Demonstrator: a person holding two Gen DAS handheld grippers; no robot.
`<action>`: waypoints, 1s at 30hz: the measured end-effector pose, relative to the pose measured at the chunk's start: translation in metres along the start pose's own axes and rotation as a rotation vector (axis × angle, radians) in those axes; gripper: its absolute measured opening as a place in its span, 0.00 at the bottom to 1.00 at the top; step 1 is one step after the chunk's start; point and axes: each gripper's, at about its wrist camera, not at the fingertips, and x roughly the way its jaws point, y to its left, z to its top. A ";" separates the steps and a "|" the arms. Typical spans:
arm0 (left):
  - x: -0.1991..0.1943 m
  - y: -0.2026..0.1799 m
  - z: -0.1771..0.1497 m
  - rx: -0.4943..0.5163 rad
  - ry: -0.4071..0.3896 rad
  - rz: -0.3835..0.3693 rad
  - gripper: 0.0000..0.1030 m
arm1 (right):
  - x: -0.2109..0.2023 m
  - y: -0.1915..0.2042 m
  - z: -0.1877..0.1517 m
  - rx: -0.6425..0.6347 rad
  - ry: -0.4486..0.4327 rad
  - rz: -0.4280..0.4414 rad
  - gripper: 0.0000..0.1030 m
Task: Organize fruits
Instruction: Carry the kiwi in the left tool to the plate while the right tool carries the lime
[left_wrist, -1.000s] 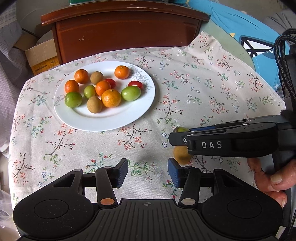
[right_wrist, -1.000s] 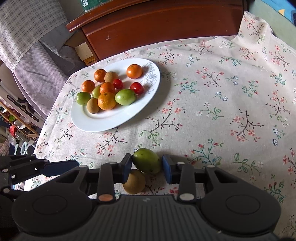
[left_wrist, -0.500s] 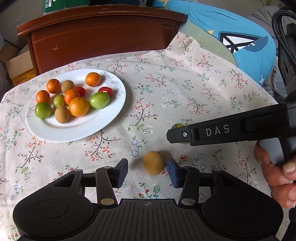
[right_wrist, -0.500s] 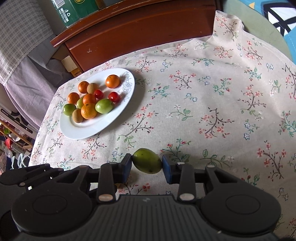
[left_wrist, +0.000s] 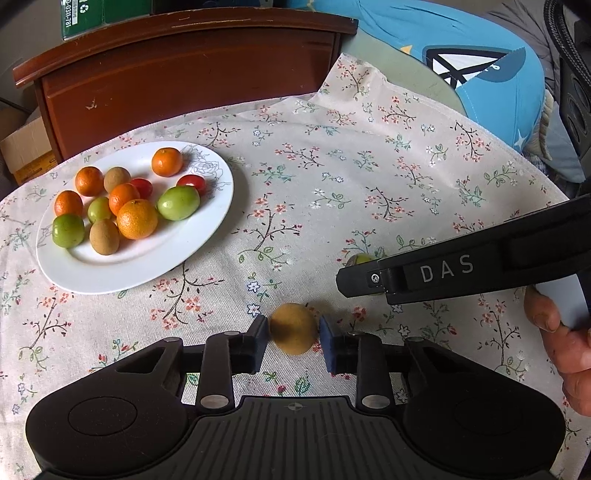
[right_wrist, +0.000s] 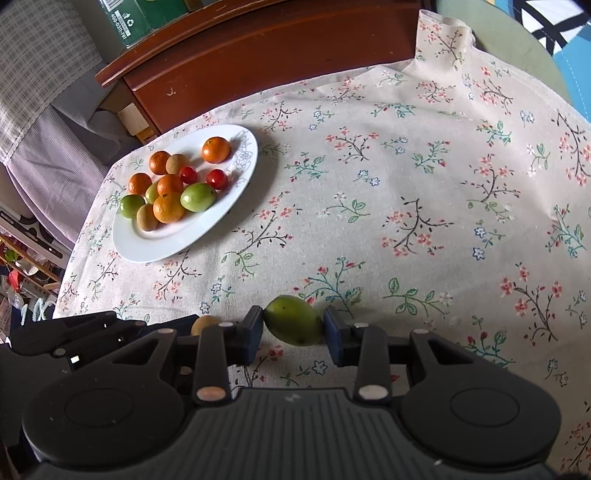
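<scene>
Now left gripper (left_wrist: 293, 334) clamps brown fruit (left_wrist: 293, 328), right gripper (right_wrist: 293, 328) green fruit (right_wrist: 293, 325)

Both views sit low over the cloth-covered surface (left_wrist: 369, 177), each looking forward and steeply down along its own hand-held gripper's fingers. The left wrist view faces the far wooden cabinet (left_wrist: 184, 74) from close in. The right wrist view, slightly to the right, faces the same way. Both share the white plate (left_wrist: 207, 229) of fruit at far left and the flowered cloth.
</scene>
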 end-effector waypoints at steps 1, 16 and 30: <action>0.000 0.000 0.000 -0.002 -0.001 0.000 0.24 | 0.000 0.000 0.000 0.000 -0.001 -0.001 0.35; -0.034 0.040 0.022 -0.172 -0.096 0.067 0.24 | -0.020 0.010 0.013 0.000 -0.093 0.084 0.35; -0.056 0.084 0.047 -0.246 -0.151 0.161 0.24 | -0.018 0.037 0.037 -0.042 -0.184 0.165 0.35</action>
